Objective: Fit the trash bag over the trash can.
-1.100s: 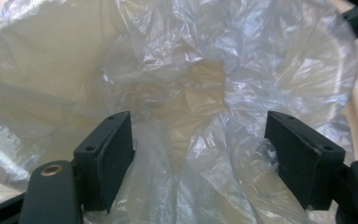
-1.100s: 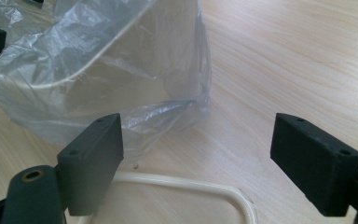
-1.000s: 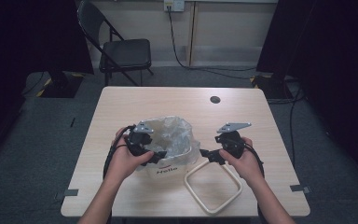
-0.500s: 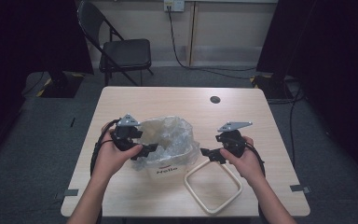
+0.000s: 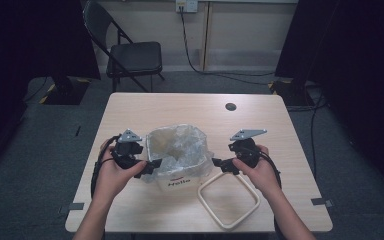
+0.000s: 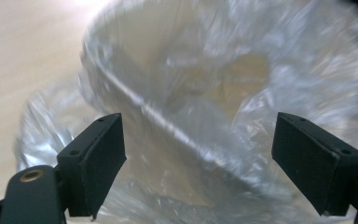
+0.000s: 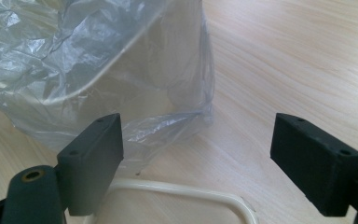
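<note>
High view: bin (image 5: 177,165), small and cream, sits mid-counter (image 5: 190,107) with a clear bag (image 5: 180,142) draped loosely in and over it. Landmark is the bin.

Left tool (image 5: 147,167) is just at the bin's left side, jaws spread, nothing pinched. Left gripper view has the bag (image 6: 223,93) and bin rim close ahead between the jaws; the film is blurred, so I cannot tell whether it touches either jaw.

Right tool (image 5: 219,164) is just right of the bin, also spread and empty. Right gripper view puts the bag's hanging corner (image 7: 168,121) in front of its left jaw, bare counter (image 7: 284,56) ahead of the other.

Ring (image 5: 228,199), a cream rounded-square frame, lies flat on the counter in front and to the right of the bin, just beside it; its edge (image 7: 177,189) shows low in the right gripper view.

Step, as I judge it: lining the bin, with the bag's loose edge to be tidied over the rim before the ring goes on. Next move likely calls for each tool to close on film at its side and draw it down evenly.

Around: dark disc (image 5: 230,106) on the counter well behind the bin; folding chair (image 5: 130,55) beyond the counter. Neither is in the way. Slack film is the likely snag.
</note>
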The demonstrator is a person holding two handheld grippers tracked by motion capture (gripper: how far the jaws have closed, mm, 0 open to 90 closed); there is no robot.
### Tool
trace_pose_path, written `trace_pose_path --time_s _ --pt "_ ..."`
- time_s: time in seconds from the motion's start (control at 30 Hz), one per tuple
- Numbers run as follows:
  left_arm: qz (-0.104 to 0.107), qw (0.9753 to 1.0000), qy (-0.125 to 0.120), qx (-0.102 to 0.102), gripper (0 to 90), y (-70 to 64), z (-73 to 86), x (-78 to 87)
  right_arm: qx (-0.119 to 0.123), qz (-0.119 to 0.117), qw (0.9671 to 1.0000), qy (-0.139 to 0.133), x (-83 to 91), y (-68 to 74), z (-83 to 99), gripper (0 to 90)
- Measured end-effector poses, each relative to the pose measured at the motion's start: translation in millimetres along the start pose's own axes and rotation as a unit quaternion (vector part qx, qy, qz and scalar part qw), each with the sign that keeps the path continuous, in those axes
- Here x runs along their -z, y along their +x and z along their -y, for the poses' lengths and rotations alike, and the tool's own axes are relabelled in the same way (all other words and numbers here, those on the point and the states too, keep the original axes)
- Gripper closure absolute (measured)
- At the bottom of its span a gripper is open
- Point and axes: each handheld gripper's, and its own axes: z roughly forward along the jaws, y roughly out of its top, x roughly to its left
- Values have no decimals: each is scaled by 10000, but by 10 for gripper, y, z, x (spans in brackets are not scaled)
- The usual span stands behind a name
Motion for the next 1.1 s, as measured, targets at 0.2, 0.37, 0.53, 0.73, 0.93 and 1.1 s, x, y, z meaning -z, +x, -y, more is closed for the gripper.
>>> trace_pose_path --time_s 0.2,0.37,0.53,0.73,0.93,1.1 --pt "69 9996 88 260 167 -8 58 -179 20 -54 10000 41 -44 32 12 162" --pt "67 9994 216 276 166 -17 29 -236 -38 -59 10000 26 -72 11 27 162" --pt "86 9998 23 178 176 -12 -72 -51 -27 -35 10000 49 -47 -23 71 162" --pt "60 9996 -279 -67 162 -73 -346 172 -105 47 9999 -25 49 -96 118 162" --pt "274 9987 -300 -313 162 -253 -609 16 -153 80 9998 -63 126 -166 201 162" --pt "448 9982 -122 -371 173 -363 -709 -234 -236 91 9996 -83 178 -232 290 162"
